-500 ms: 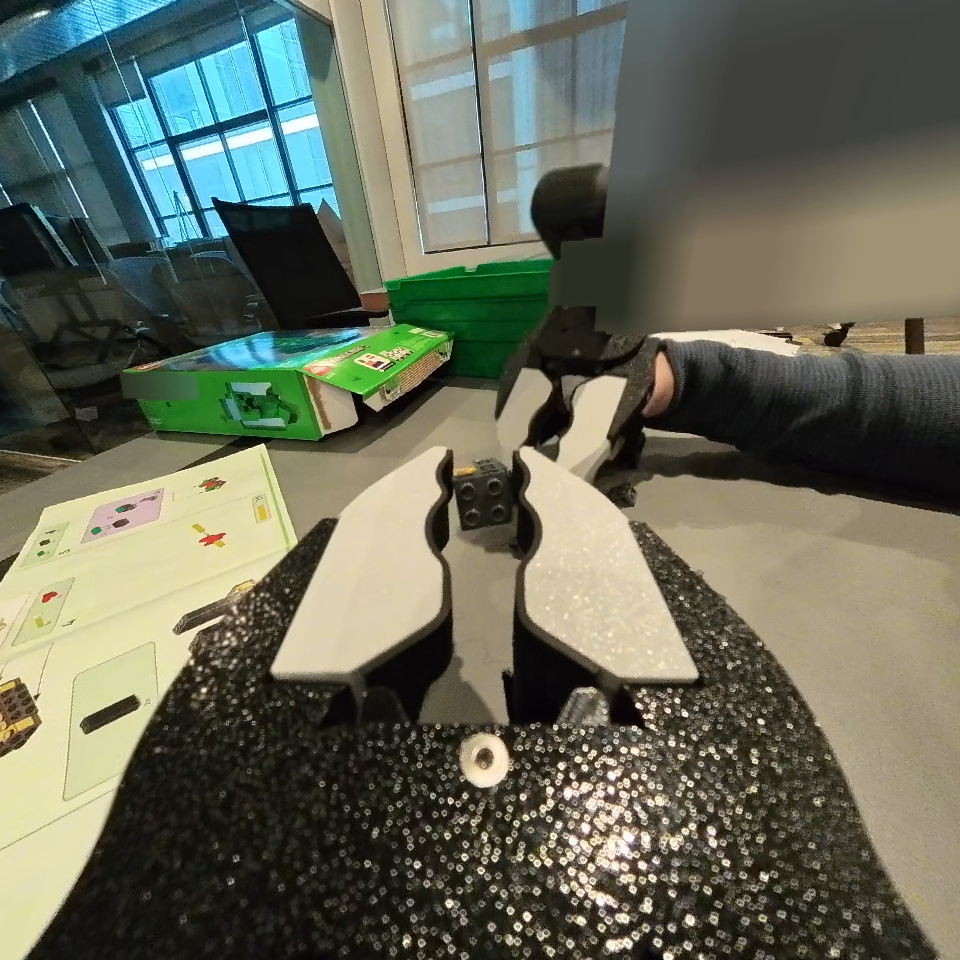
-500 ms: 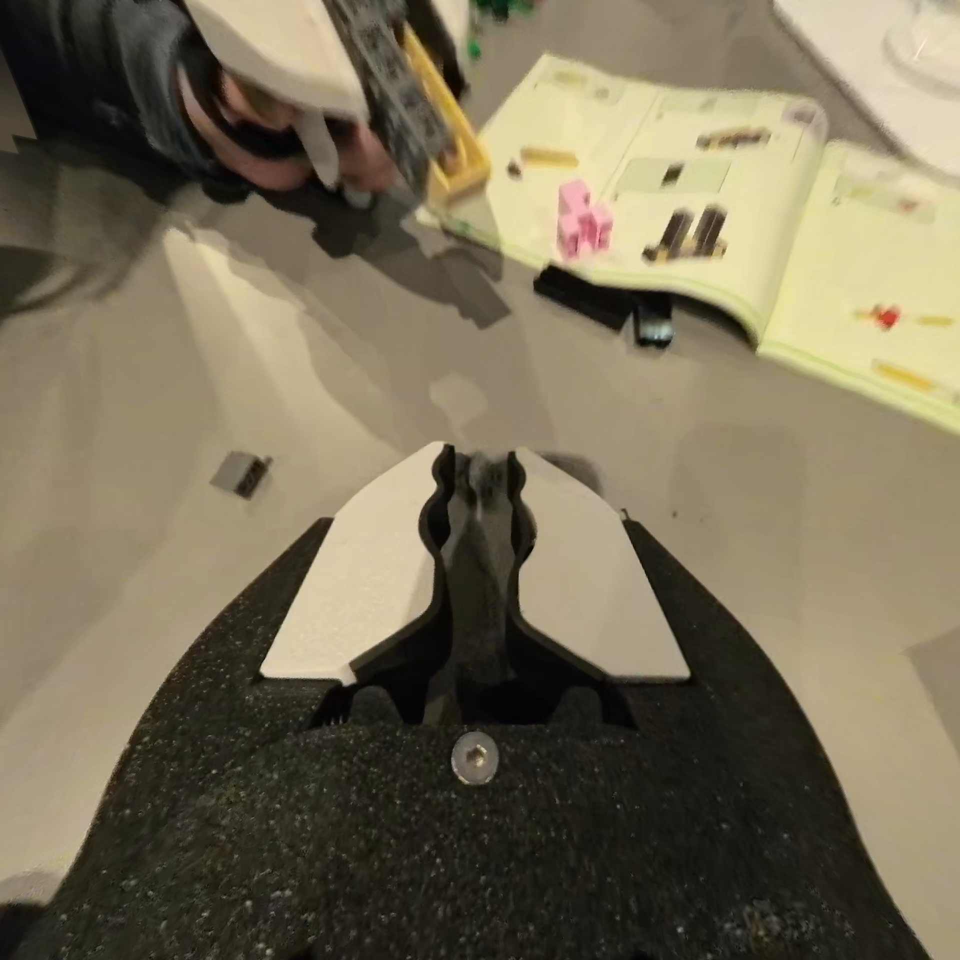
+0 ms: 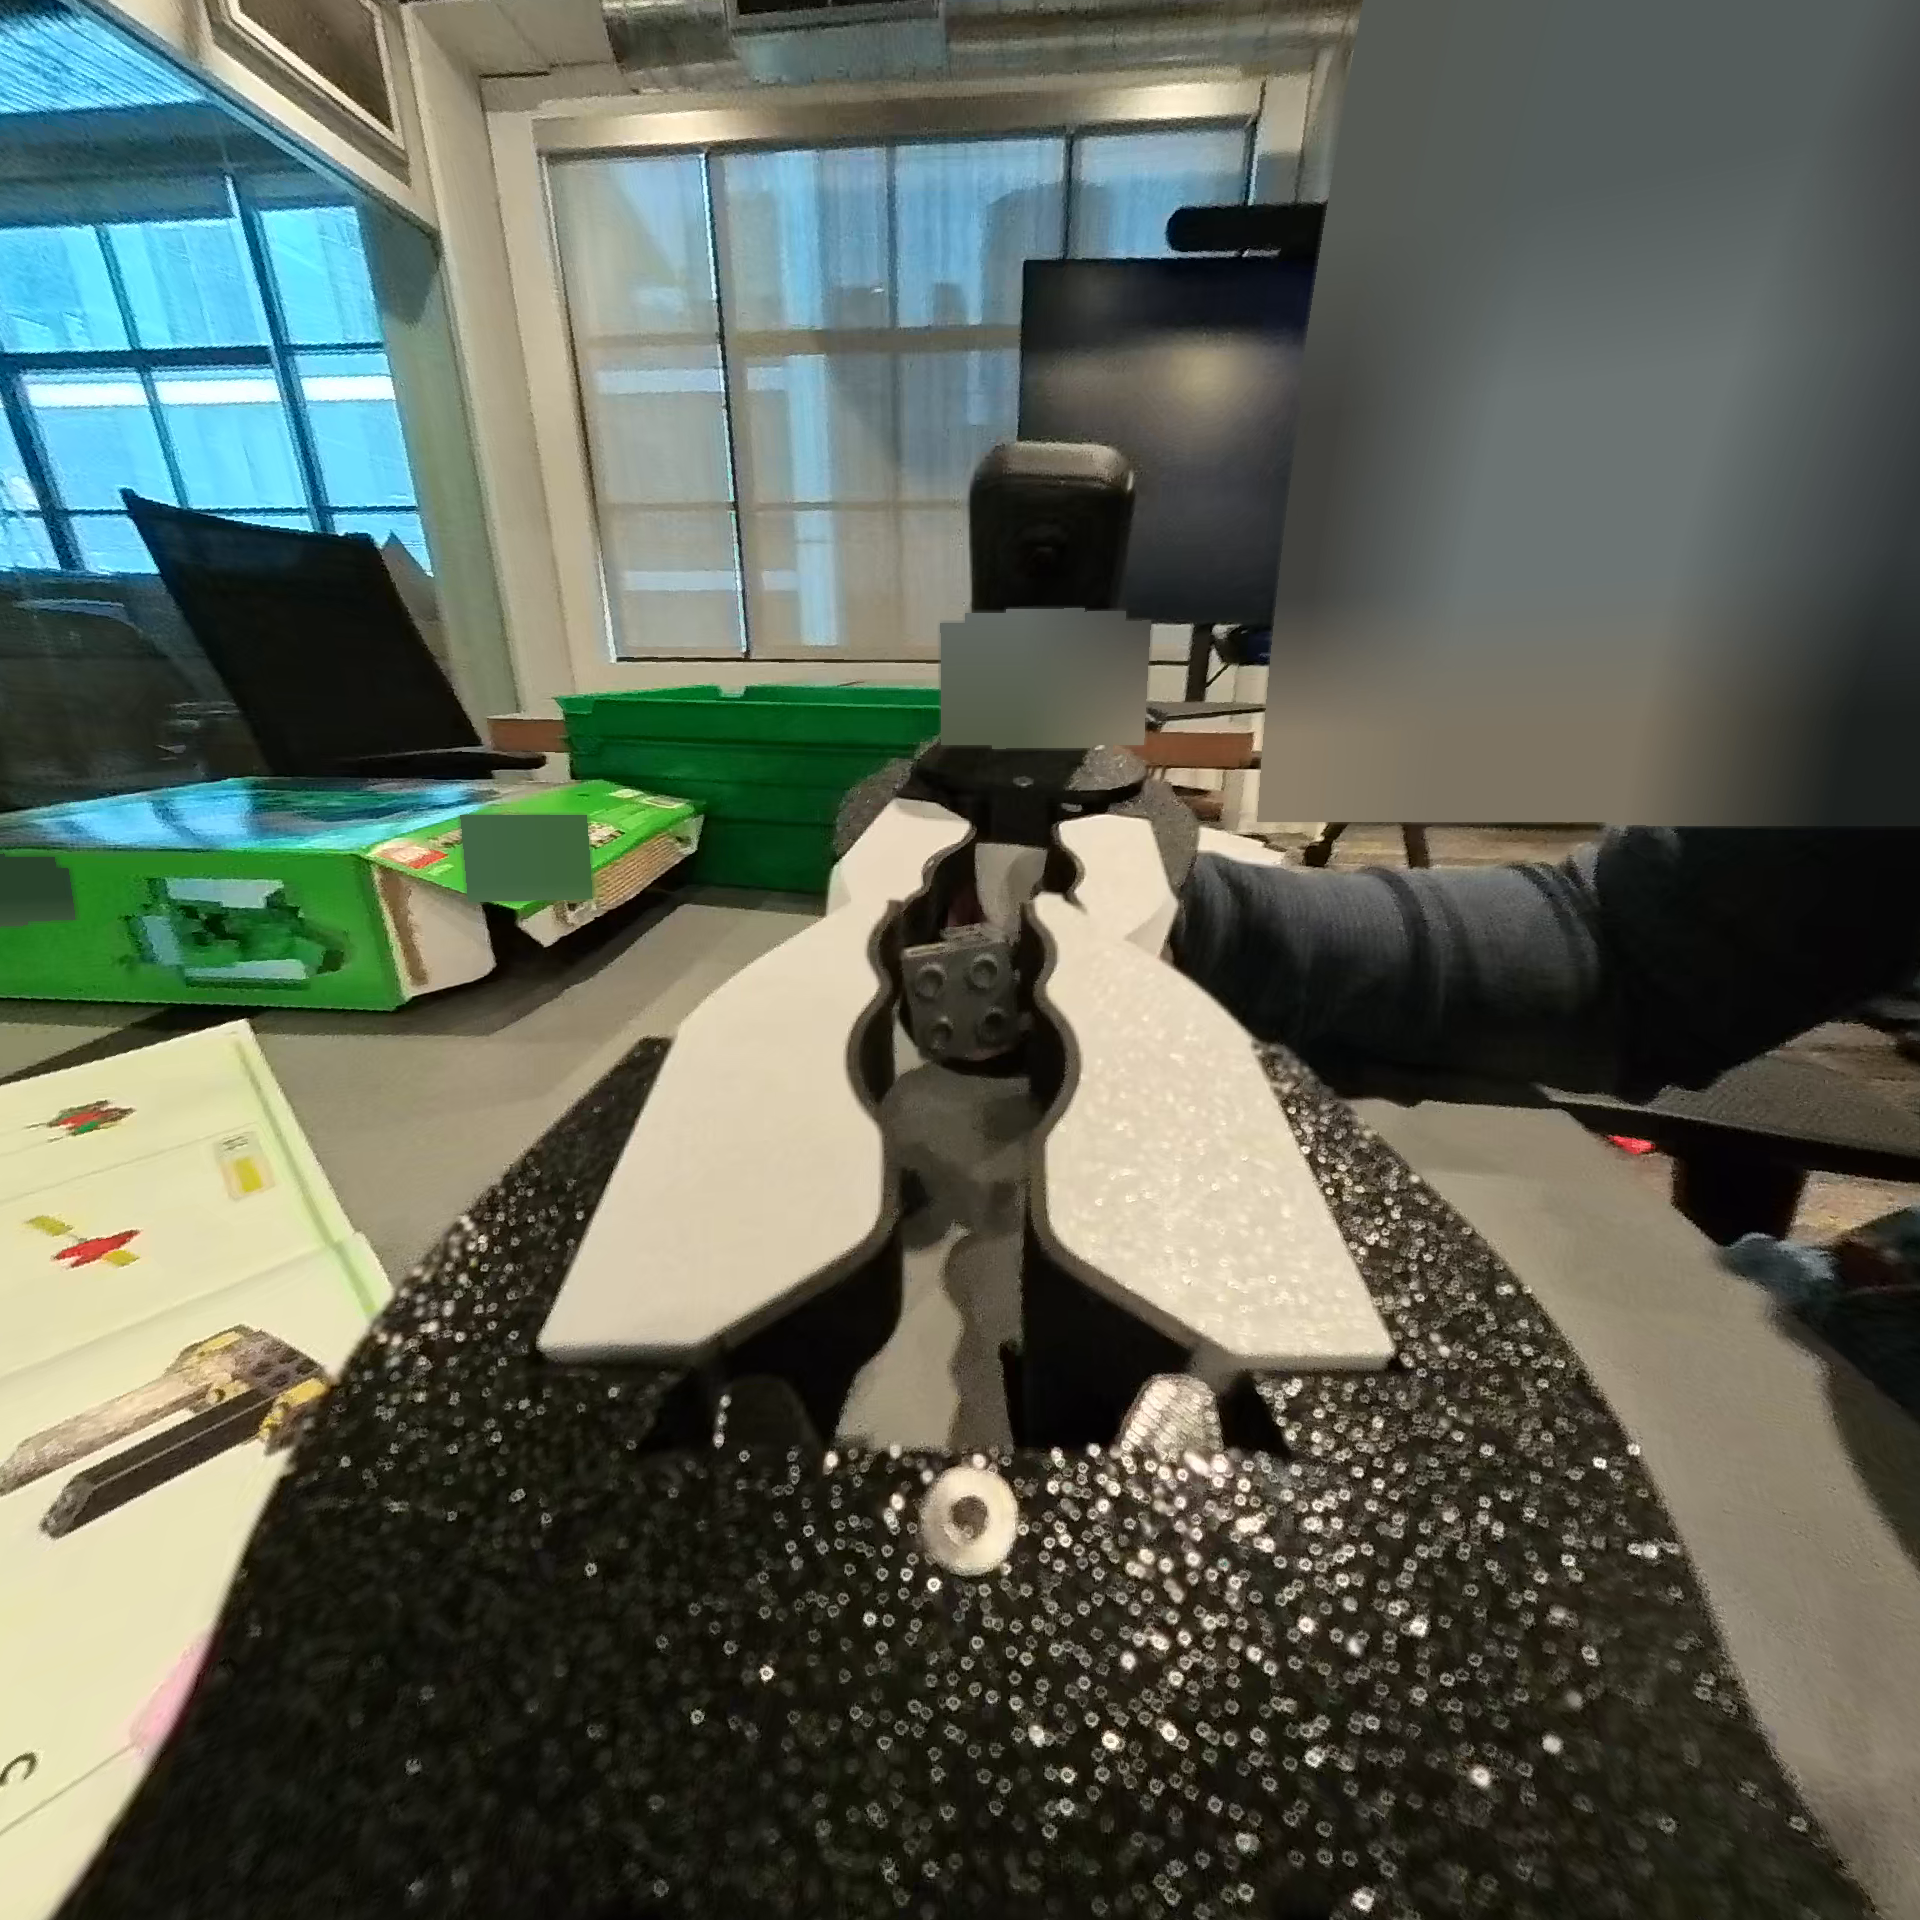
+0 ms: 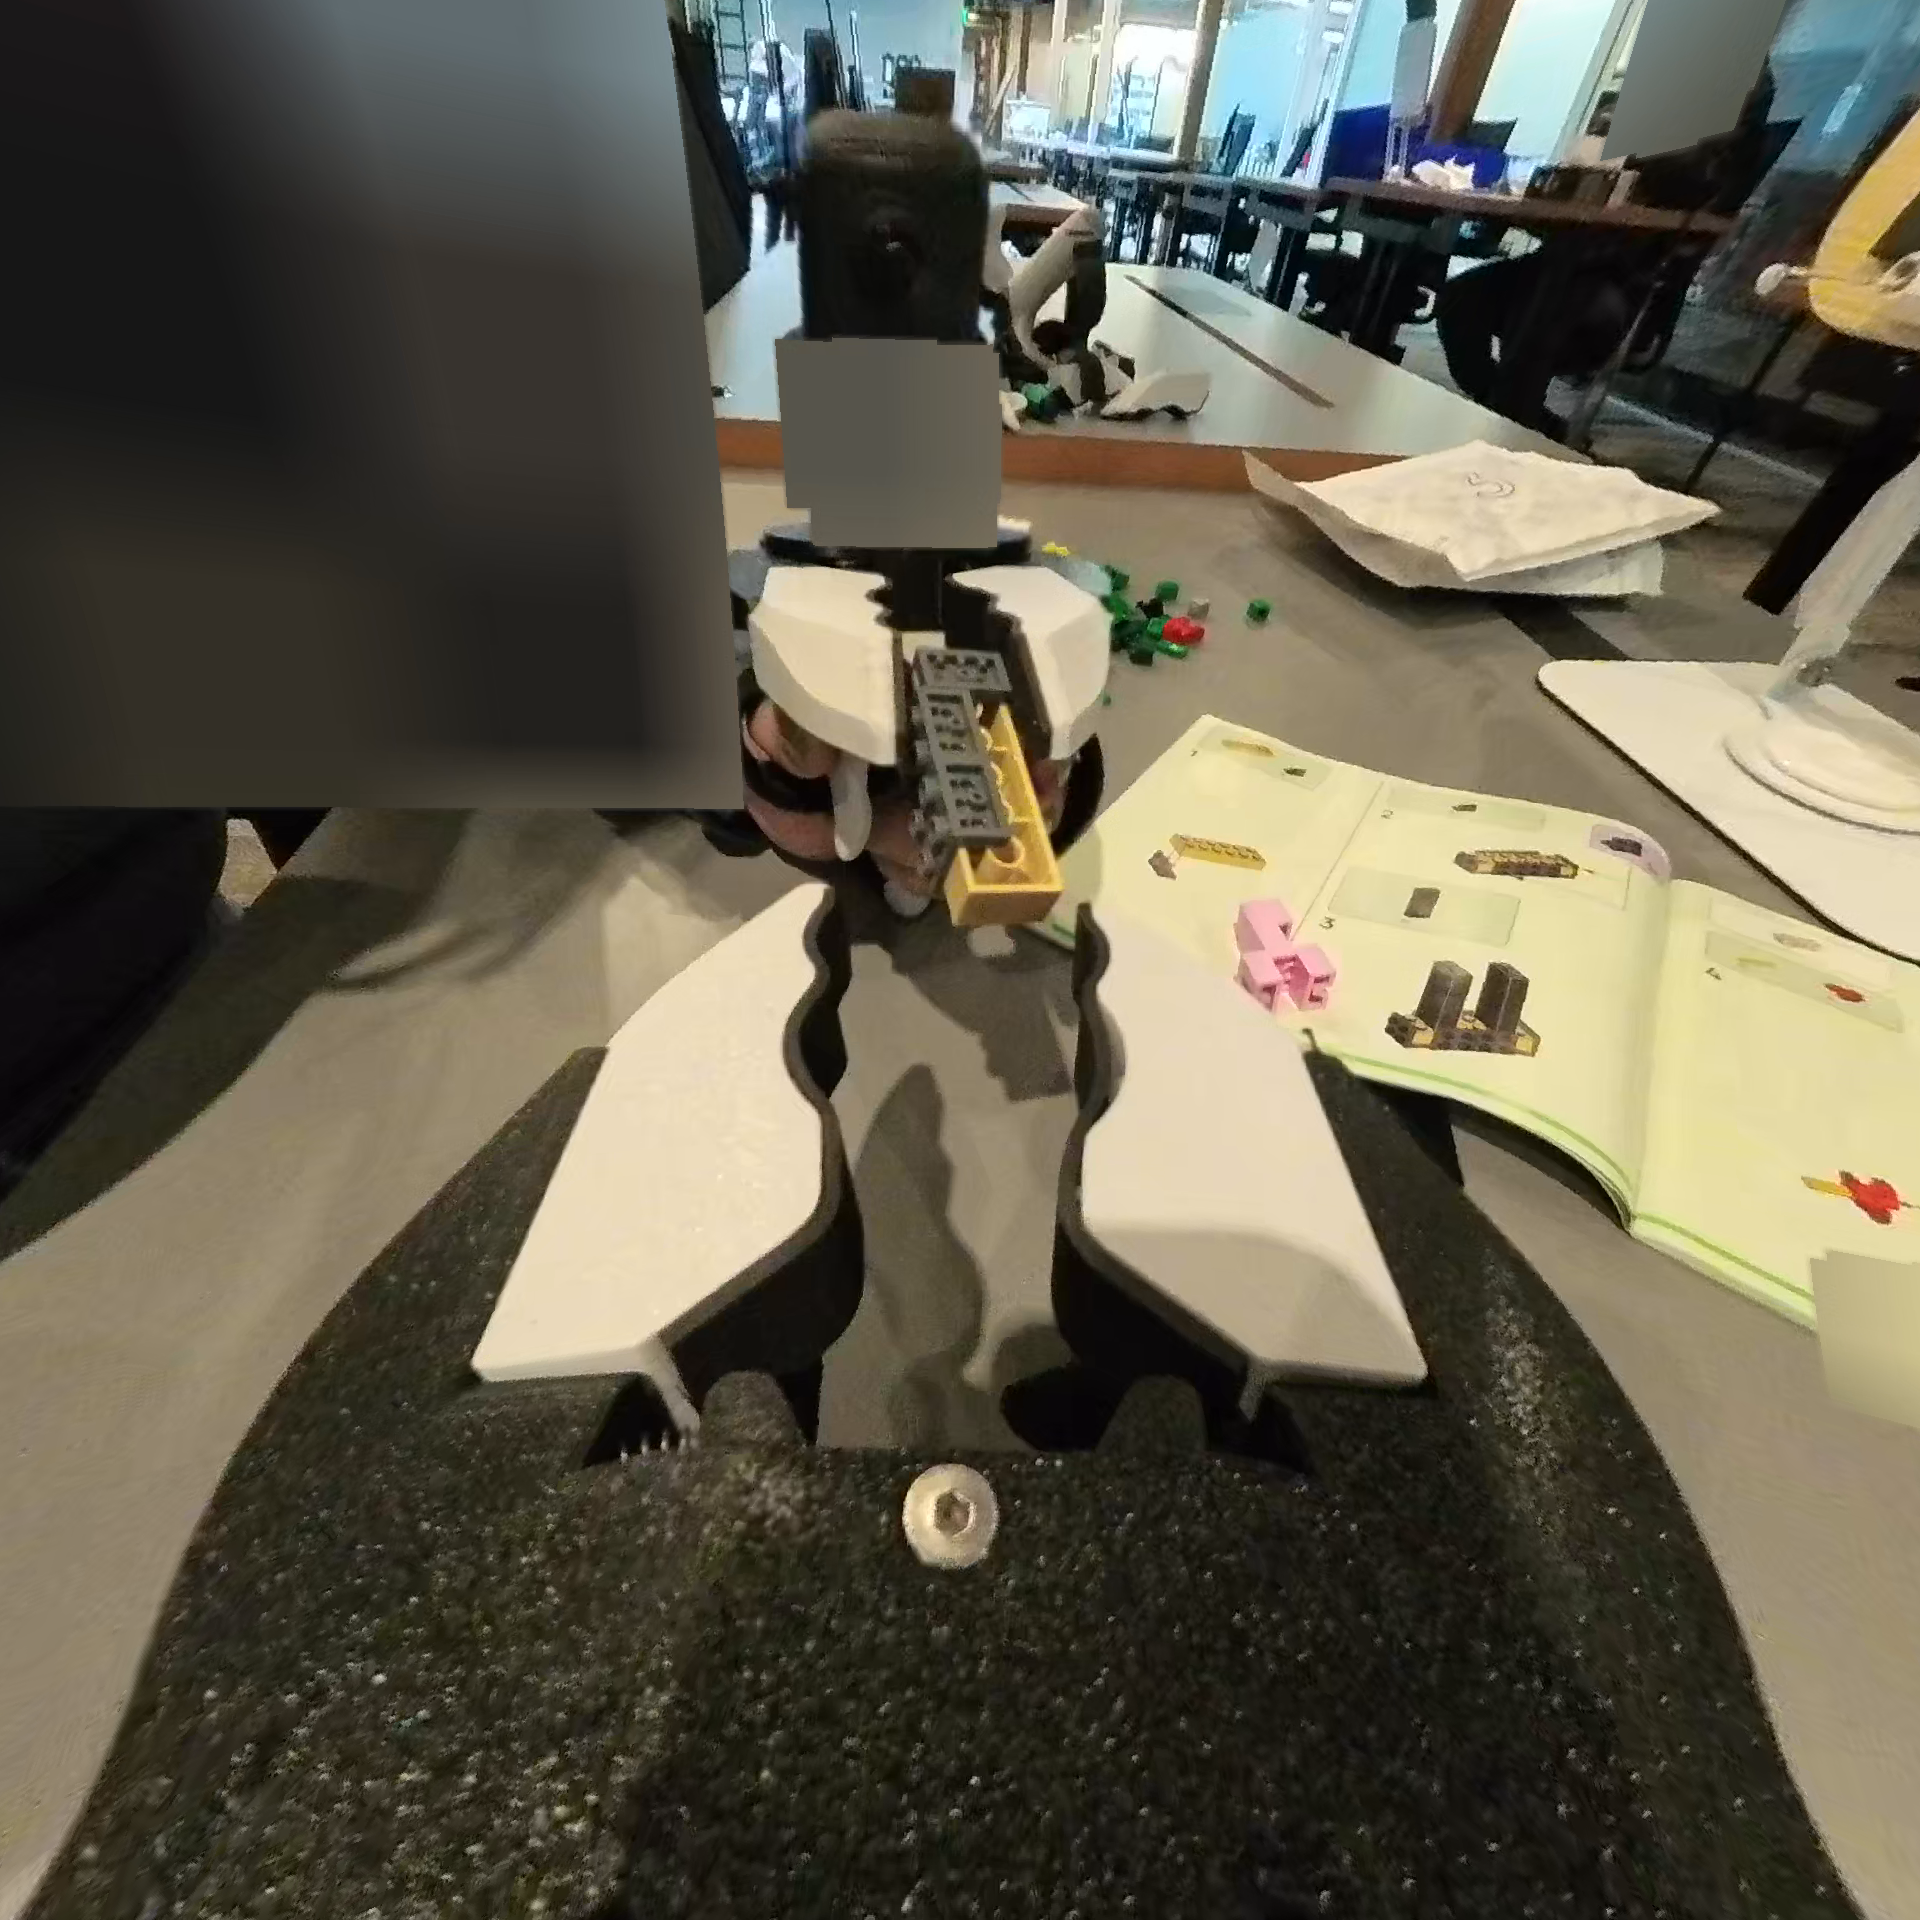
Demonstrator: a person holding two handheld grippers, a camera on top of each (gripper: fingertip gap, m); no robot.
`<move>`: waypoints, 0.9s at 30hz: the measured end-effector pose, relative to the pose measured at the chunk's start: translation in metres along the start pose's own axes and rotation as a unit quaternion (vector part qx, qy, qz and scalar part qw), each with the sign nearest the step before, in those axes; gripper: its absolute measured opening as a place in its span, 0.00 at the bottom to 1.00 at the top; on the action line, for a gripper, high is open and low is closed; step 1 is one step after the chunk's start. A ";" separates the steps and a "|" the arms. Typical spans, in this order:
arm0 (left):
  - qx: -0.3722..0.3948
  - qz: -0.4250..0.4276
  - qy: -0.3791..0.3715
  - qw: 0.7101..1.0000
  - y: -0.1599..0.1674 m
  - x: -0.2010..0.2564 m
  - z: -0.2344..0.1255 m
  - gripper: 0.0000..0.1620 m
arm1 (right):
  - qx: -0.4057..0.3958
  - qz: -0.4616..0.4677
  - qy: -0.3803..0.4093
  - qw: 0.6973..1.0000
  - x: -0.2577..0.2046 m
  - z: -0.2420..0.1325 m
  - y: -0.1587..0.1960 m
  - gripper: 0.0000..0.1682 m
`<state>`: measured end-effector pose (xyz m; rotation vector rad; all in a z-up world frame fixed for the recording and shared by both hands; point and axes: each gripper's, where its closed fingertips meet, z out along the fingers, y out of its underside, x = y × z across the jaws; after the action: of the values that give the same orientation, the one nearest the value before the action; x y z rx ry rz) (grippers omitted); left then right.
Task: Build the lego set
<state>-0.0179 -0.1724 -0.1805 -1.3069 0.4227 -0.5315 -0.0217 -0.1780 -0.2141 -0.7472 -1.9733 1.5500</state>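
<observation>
Grey tabletop (image 4: 312, 1195) lies beneath a half-built lego piece (image 4: 982, 800), a grey plate on a tan brick, clenched in the left gripper (image 3: 961, 997). Its long axis points straight at the right gripper (image 4: 951, 925), which faces it released and empty, just short of the tan end. An instruction booklet (image 4: 1507, 935) lies alongside.

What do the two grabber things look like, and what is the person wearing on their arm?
Both the left gripper and the right gripper have flat white fingers with wavy black inner edges, on a speckled black body with one silver screw. Each carries a black camera on top. The person wears a dark blue sleeve.
</observation>
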 end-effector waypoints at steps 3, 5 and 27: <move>-0.001 -0.003 0.013 1.000 0.000 0.003 0.000 0.13 | 0.020 0.002 -0.005 1.000 -0.002 0.001 -0.006 0.20; -0.003 0.001 0.020 1.000 0.001 0.005 0.001 0.13 | 0.029 0.008 -0.008 1.000 -0.003 0.001 -0.009 0.16; -0.204 0.263 -0.144 0.932 0.046 -0.022 0.005 0.30 | 0.043 0.139 0.010 0.989 0.017 -0.004 -0.006 0.13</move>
<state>-0.0268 -0.1473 -0.2248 -1.5630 0.6312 0.2134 -0.0315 -0.1642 -0.2061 -1.0325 -1.8343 1.7670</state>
